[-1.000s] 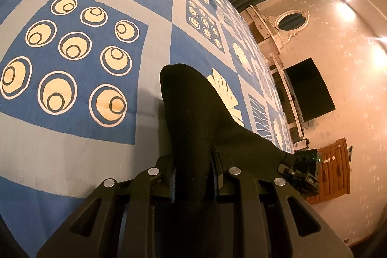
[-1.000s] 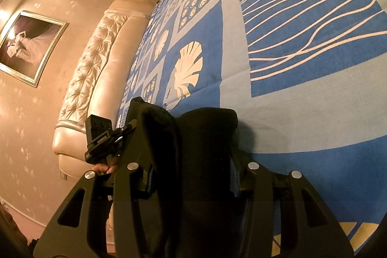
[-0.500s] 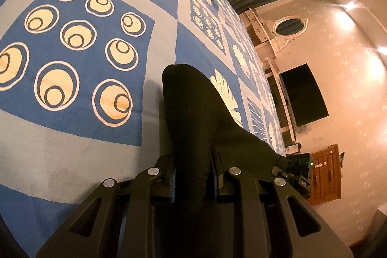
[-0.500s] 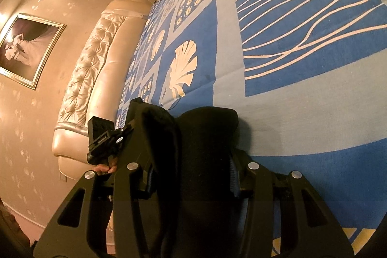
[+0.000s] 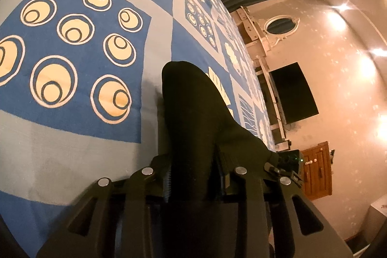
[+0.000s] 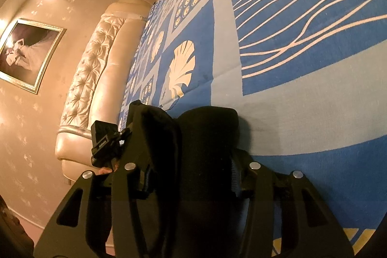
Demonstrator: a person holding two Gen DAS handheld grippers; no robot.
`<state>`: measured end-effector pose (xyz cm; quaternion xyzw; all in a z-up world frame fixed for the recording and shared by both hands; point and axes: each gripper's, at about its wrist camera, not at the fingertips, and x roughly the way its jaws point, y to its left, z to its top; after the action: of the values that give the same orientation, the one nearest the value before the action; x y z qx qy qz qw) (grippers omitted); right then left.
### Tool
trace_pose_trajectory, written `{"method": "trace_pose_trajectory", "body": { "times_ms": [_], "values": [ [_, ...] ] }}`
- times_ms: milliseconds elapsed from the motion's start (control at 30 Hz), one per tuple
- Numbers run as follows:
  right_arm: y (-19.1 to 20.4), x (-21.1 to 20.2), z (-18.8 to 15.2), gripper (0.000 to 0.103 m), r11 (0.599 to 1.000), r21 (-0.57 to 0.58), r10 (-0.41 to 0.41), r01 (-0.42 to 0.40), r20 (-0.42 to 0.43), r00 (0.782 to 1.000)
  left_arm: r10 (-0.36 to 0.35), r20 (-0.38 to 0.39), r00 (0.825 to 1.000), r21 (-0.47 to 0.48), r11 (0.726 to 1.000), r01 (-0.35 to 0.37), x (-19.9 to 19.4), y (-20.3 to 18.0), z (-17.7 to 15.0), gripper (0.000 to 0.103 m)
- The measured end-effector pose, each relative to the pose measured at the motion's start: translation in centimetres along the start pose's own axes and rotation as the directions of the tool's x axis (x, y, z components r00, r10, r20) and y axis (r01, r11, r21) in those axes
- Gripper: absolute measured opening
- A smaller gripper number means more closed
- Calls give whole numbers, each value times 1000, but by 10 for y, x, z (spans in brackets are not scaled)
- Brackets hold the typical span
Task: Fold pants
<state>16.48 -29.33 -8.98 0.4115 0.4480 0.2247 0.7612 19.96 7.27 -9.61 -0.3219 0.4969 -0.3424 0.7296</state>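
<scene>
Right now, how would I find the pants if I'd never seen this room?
Find the big blue bedspread with cream circles and shells. Just above it hang the pants, pinched in both the left tool and the right tool. They are the only plain black cloth there.

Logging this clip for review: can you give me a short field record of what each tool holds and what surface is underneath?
left tool: shut on black pants
right tool: shut on the same pants, bunched between its fingers
surface: blue and grey patterned bedspread
pants state: held up over the bedspread, fold not yet laid down
background: tufted cream headboard, framed picture, wall television
</scene>
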Motion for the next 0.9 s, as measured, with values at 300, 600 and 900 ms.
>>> {"method": "trace_pose_trajectory", "body": {
  "times_ms": [300,600,900],
  "values": [
    [-9,-22,-14,63,994,77,70,-75,64,995,-49,42,998,-67,996,52,-32,5,-22,62],
    [-9,-48,-47,79,994,84,68,-73,63,996,-63,59,996,-114,991,69,-59,6,-69,70],
    [-2,-47,-70,86,994,76,70,-72,36,997,-42,50,998,-102,994,47,-60,0,-90,70]
  ]
}}
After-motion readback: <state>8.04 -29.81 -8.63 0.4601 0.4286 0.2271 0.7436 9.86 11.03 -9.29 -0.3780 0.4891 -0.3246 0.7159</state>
